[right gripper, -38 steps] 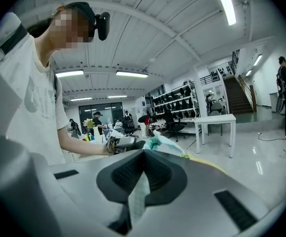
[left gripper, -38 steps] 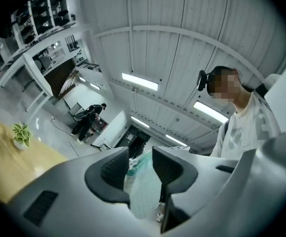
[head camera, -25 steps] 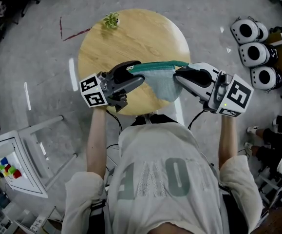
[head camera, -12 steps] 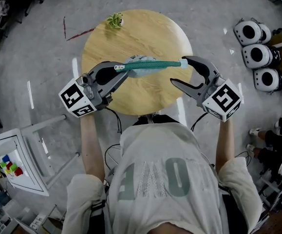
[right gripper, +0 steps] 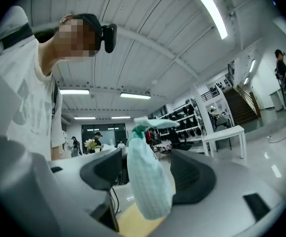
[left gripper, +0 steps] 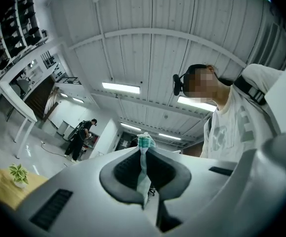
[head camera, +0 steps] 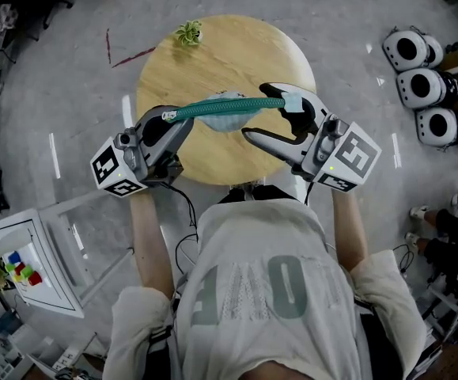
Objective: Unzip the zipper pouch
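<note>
1. Two grippers are in play, one at each end of the pouch. The left hand-held gripper (head camera: 169, 119) is clenched on the left end of the pale mint fabric zipper pouch with the teal zipper strip (head camera: 227, 111). Its own view shows a thin fold of the fabric pinched between the pads. I read that as the anchor, so the zipper has something to pull against.
2. The pouch runs across between the two grippers, zipper edge on top and the pale body sagging underneath. It sits over the round wooden bench (head camera: 213, 54). It looks lifted off the bench rather than lying on it, though I wouldn't swear to that. Holding it stretched sideways like this should let the slider run straight.
3. The right hand-held gripper (head camera: 257, 111) is released. Its jaws have just been opening and stand wide on either side of the pouch's right end, with the pads not pressing on it. A small pale tab (head camera: 292, 101) sticks out at that end. My guess is it's lining up for a fresh bite on the pull. From above the zipper looks closed, so the unzipping isn't done yet.
</note>
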